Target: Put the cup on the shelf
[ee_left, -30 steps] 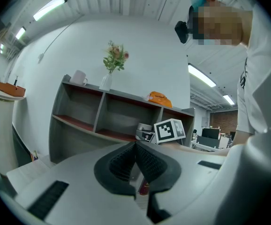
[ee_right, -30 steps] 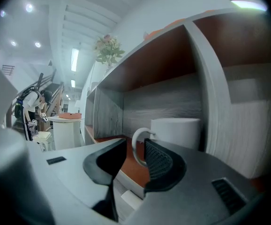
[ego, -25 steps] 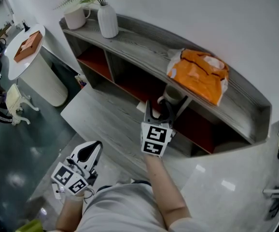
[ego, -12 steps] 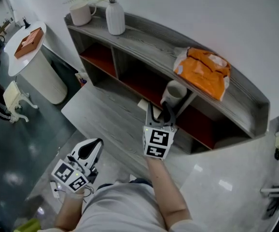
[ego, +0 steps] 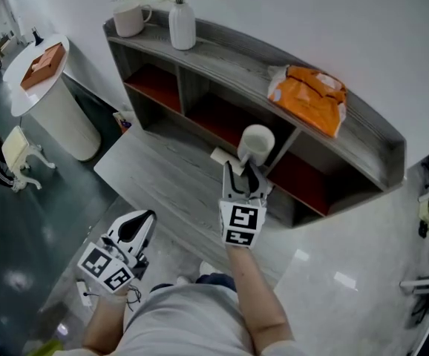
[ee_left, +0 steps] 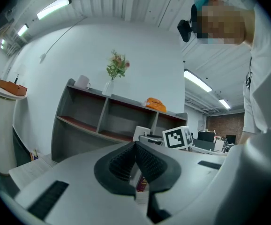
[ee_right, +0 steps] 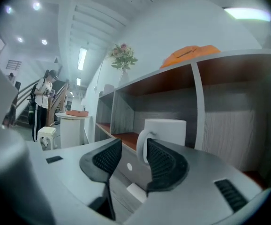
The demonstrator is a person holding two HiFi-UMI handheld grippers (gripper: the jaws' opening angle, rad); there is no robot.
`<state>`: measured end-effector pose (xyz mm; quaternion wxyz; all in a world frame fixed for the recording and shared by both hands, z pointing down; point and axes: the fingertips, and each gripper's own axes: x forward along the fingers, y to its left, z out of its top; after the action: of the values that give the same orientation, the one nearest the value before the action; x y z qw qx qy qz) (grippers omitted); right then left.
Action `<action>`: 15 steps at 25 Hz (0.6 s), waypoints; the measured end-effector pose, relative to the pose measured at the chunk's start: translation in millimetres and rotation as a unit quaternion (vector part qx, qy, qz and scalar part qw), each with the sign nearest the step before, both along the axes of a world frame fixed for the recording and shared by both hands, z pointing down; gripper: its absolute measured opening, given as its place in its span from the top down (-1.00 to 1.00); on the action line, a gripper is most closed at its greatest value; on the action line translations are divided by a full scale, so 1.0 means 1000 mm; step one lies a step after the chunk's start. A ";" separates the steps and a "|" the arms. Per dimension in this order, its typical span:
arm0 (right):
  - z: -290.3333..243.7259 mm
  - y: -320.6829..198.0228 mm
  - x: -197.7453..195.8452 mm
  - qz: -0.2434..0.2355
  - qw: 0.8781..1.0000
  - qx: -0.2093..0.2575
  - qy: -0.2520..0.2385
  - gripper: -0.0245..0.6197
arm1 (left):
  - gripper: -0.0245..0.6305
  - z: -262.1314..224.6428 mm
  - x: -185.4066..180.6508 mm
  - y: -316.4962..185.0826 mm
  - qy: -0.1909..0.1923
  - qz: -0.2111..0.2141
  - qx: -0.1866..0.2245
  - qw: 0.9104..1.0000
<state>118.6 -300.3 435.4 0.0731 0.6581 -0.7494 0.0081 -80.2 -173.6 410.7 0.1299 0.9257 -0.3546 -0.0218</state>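
A white cup (ego: 257,139) (ee_right: 166,130) hangs in the air in front of the grey shelf (ego: 229,54), level with its lower red-floored compartments. My right gripper (ego: 244,171) (ee_right: 134,146) carries it by the handle, which sits between the closing jaws, close against the right pad. The cup's base is hidden behind the jaws in the right gripper view. Low at the left my left gripper (ego: 143,219) (ee_left: 135,146) is shut with nothing in it, well away from the shelf.
On the shelf top lie an orange bag (ego: 309,99), a white vase of flowers (ego: 182,25) and another white mug (ego: 129,19). A round white table (ego: 51,95) stands at the left. A person (ee_right: 44,104) stands far off.
The cup and my right gripper have come out from under the shelf's top edge and risen a little. The left gripper has hardly moved.
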 end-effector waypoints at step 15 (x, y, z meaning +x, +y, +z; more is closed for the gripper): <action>0.001 -0.057 0.016 0.032 0.999 -0.020 0.009 0.31 | 0.87 0.001 -0.025 0.017 0.003 -0.016 -0.002 1.000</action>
<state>134.2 -357.6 436.0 0.0926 0.6803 -0.7268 0.0193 -105.0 -156.8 411.8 0.1326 0.9196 -0.3689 -0.0259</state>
